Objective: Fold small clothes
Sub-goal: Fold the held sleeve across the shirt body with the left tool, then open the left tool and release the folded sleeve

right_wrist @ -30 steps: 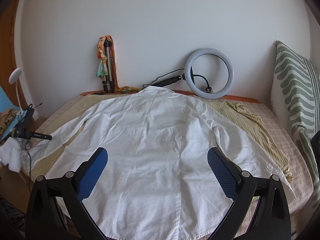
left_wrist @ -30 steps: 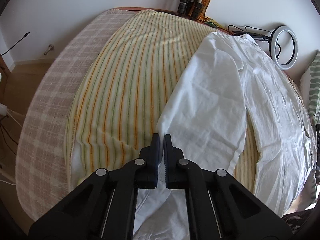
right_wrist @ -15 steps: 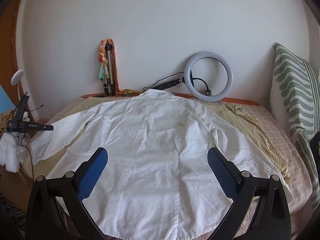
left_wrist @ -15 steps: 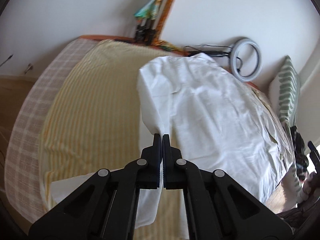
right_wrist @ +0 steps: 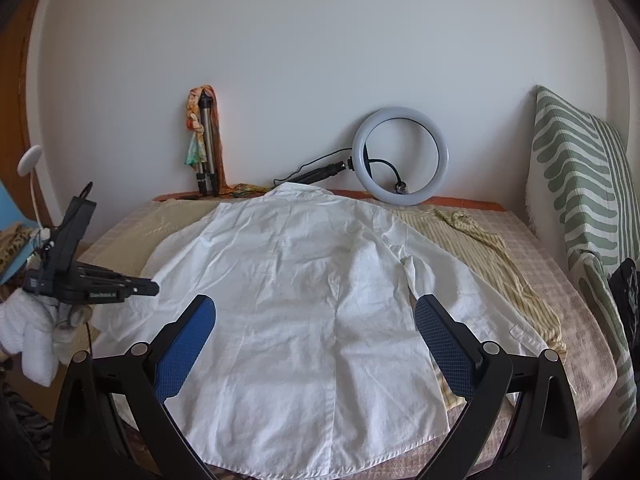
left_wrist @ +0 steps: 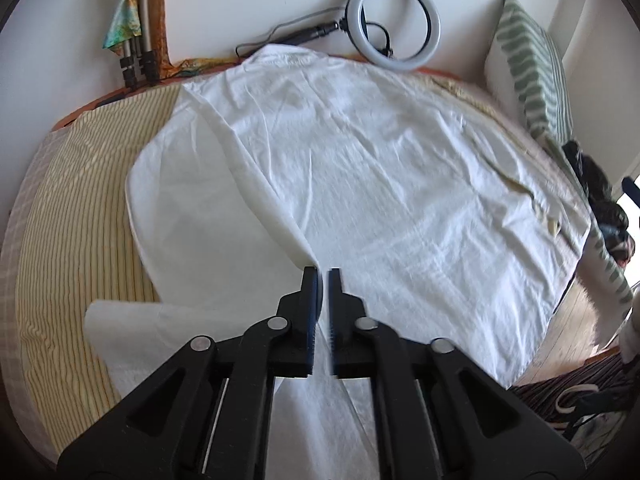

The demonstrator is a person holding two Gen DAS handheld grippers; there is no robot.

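A white long-sleeved shirt [right_wrist: 312,304] lies back-up on the bed, collar toward the wall. My left gripper [left_wrist: 323,274] is shut on the shirt's left sleeve [left_wrist: 208,208] and holds it lifted over the shirt's left side; the fabric passes between its fingers. In the right wrist view the left gripper [right_wrist: 154,289] is at the shirt's left edge. My right gripper [right_wrist: 314,312] is wide open and empty, above the shirt's lower back near the hem. The right sleeve [right_wrist: 468,304] lies flat on the bed.
A striped yellow sheet [left_wrist: 76,208] over a checked bedspread [right_wrist: 560,280] covers the bed. A ring light [right_wrist: 400,160] and a tripod [right_wrist: 206,152] stand at the wall. A green patterned cushion [right_wrist: 580,200] leans at the right. Dark items [left_wrist: 600,200] lie by the bed's right edge.
My left gripper has carried the left sleeve up and inward toward the shirt's body. The right gripper has stayed open above the hem.
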